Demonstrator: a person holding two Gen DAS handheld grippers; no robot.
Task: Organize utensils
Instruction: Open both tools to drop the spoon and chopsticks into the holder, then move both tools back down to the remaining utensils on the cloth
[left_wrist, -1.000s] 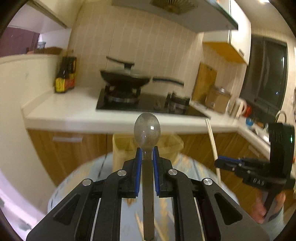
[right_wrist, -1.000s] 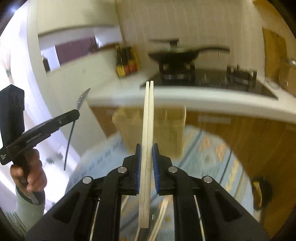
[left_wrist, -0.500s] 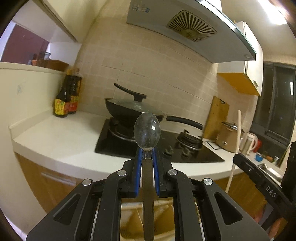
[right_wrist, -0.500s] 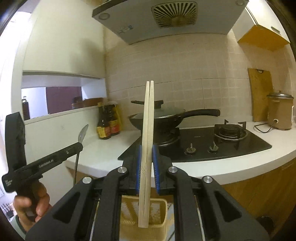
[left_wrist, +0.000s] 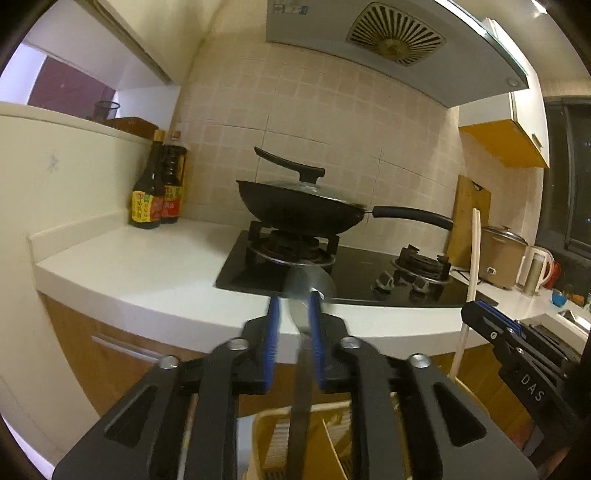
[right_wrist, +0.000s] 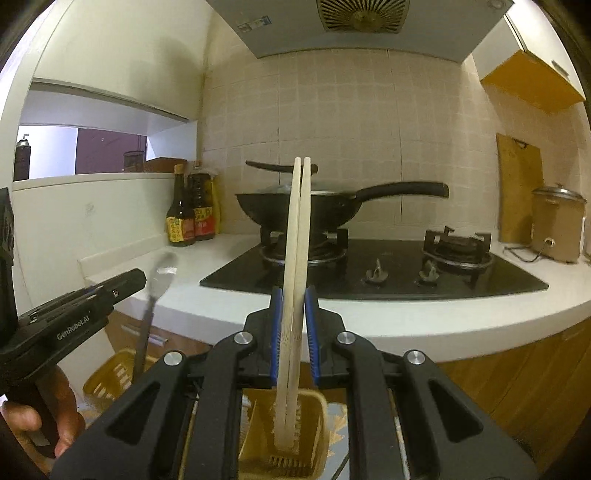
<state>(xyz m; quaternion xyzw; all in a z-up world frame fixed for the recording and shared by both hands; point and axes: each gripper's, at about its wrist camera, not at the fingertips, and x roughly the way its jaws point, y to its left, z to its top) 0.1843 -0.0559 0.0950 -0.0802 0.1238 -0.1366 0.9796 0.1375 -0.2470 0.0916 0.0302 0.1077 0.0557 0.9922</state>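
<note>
My left gripper (left_wrist: 293, 301) has its jaws parted, and a metal spoon (left_wrist: 308, 291) is blurred and sliding down between them, leaning on the right pad. Its handle points into a yellow slotted utensil basket (left_wrist: 332, 432) below. The spoon (right_wrist: 155, 288) and left gripper (right_wrist: 110, 288) also show at the left of the right wrist view. My right gripper (right_wrist: 293, 291) has a pale pair of chopsticks (right_wrist: 297, 236) upright between its jaws, which look slightly parted. Their lower ends hang over the yellow basket (right_wrist: 317, 402). The right gripper (left_wrist: 480, 314) and chopsticks (left_wrist: 474, 251) show at the right of the left wrist view.
A white counter (left_wrist: 147, 266) carries a black gas hob (right_wrist: 369, 273) with a lidded black wok (left_wrist: 299, 210). Two sauce bottles (left_wrist: 157, 188) stand at the back left. A cutting board (right_wrist: 519, 184), rice cooker (right_wrist: 557, 225) and kettle (left_wrist: 535, 269) stand to the right.
Both grippers rose and tilted up to face the counter. The left jaws opened and the spoon slipped down toward the basket. The right jaws eased a little and the chopsticks sit lower.
</note>
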